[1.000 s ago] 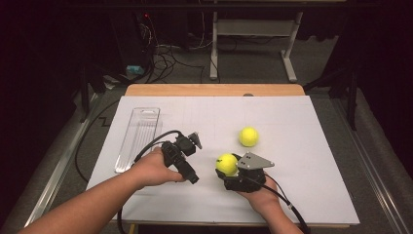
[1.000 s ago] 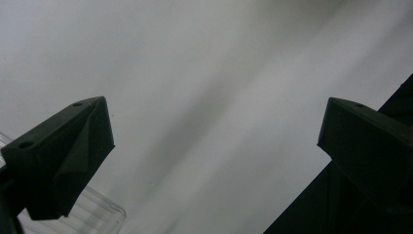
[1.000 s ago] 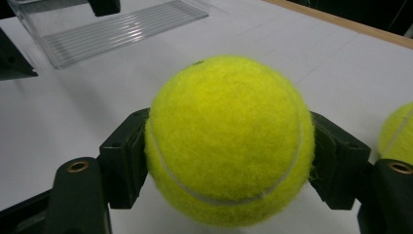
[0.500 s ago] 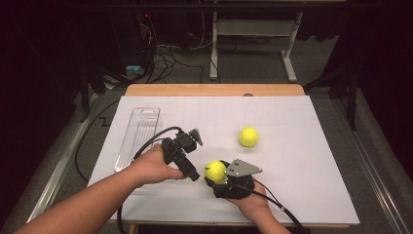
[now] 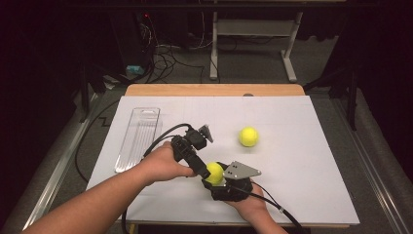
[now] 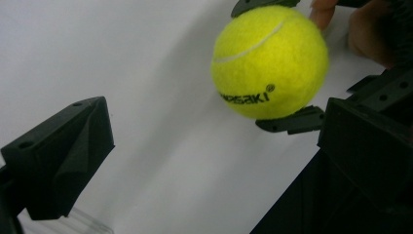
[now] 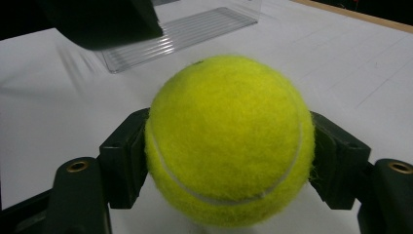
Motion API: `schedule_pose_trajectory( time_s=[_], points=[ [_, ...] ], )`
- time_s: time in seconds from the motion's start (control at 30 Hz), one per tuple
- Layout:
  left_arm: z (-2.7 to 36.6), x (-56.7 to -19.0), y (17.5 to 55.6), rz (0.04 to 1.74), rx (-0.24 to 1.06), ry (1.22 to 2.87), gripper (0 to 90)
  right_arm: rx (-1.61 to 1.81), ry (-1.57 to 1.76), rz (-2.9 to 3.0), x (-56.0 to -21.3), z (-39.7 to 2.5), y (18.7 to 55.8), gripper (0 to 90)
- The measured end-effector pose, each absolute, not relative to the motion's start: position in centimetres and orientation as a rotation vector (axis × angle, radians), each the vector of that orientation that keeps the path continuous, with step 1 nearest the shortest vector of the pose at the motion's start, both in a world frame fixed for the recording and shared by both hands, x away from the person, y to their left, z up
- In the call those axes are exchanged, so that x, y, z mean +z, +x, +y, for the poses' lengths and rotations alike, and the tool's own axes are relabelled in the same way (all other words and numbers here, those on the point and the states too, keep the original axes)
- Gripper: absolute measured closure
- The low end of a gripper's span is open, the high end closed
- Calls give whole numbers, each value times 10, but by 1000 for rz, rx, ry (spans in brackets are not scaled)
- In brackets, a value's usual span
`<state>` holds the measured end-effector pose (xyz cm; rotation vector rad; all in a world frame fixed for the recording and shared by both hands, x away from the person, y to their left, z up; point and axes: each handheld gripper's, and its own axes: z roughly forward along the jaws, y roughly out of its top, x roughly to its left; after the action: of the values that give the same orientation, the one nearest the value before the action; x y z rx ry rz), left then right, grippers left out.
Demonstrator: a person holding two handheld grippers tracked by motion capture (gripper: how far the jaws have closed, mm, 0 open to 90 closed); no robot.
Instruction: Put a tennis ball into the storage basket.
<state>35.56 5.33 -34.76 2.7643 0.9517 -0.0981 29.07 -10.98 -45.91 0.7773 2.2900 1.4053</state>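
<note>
A tennis ball [image 7: 229,141] is clamped between the fingers of the right gripper [image 5: 215,174]. The left gripper [image 5: 202,138] is held just beside it, fingers spread apart around nothing. Bare tabletop [image 5: 302,161] is left open rightward to the edge.

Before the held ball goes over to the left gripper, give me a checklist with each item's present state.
1. Right gripper clamped on the held tennis ball, one jaw on each side: ok.
2. Left gripper open wide enough for the ball: ok, its jaws stand well apart.
3. Ball between the left jaws: not ok, it sits off toward one jaw, beyond the gap.
4. Second tennis ball out of the way: ok, it lies apart on the white sheet.
5. Clear tube ready to receive: cannot tell, it lies flat and its open end is not plain.
</note>
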Motion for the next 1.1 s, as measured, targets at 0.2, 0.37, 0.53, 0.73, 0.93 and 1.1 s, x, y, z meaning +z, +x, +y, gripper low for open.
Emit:
schedule_pose_trajectory(
  time_s=[0.2,0.37,0.53,0.73,0.93,1.1],
  points=[
    [45,-354,359,955,-151,2751,7,1419,778,2287,-458,-110,289,274],
    [39,-364,361,966,-203,2747,10,1425,786,2272,-456,-112,289,274],
    [34,-370,364,950,-253,2750,26,1442,778,2266,-456,-113,289,274],
    [28,-374,364,929,-300,2739,107,1441,786,2259,-454,-114,289,274],
    [25,-377,365,899,-349,2726,218,1461,798,2251,-454,-115,289,273],
    [24,-377,365,901,-341,2727,260,1455,804,2257,-454,-116,290,272]
  ],
)
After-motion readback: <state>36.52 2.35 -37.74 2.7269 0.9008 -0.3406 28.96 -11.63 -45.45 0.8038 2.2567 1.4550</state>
